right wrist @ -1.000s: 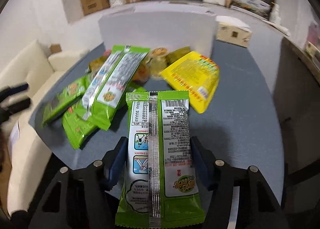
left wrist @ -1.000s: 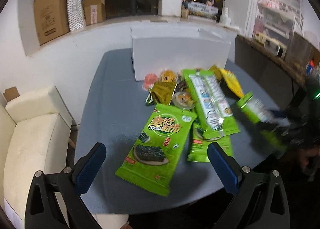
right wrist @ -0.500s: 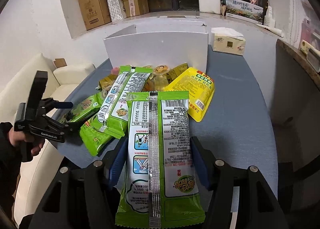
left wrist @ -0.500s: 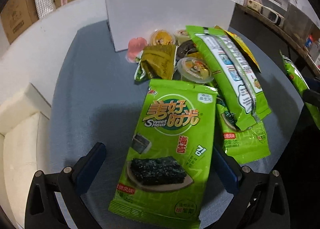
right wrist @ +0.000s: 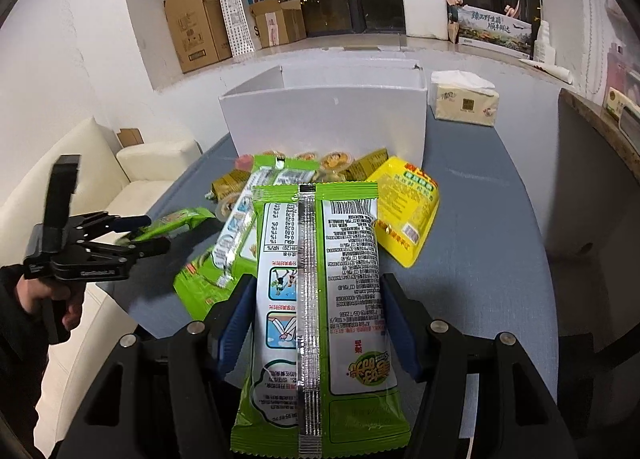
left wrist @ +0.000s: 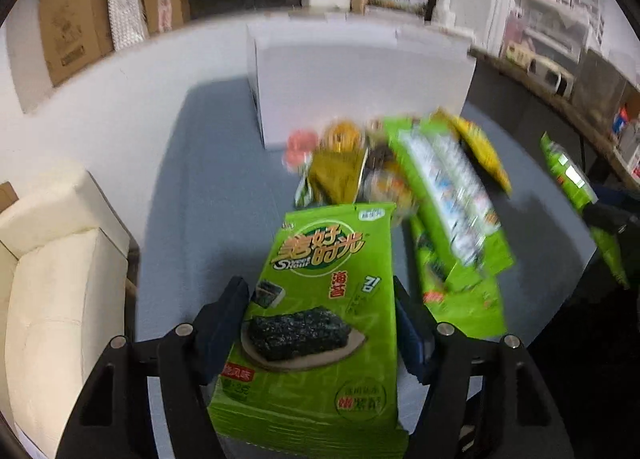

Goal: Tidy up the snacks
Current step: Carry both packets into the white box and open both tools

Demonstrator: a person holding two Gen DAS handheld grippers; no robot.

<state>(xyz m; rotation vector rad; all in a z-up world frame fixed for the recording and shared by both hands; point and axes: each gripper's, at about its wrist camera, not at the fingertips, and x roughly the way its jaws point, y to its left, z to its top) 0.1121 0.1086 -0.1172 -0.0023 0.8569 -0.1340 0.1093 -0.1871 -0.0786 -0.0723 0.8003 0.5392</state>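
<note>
Seaweed packet (left wrist: 320, 299) sits clamped between left jaws just closed; right jaws clamp green snack pack (right wrist: 320, 299).

The left gripper (left wrist: 320, 323) tilts downward, and its jaws have just been closing; both blue pads (left wrist: 224, 319) now press the sides of a green seaweed packet (left wrist: 320, 299). Seen from the right wrist, a bare hand (right wrist: 48, 299) with a dark sleeve grips its black handle. The right gripper (right wrist: 316, 323) also slants downward, its jaws clamped on a second green packet (right wrist: 320, 299) lying lengthwise between the pads, printed back upward.
</note>
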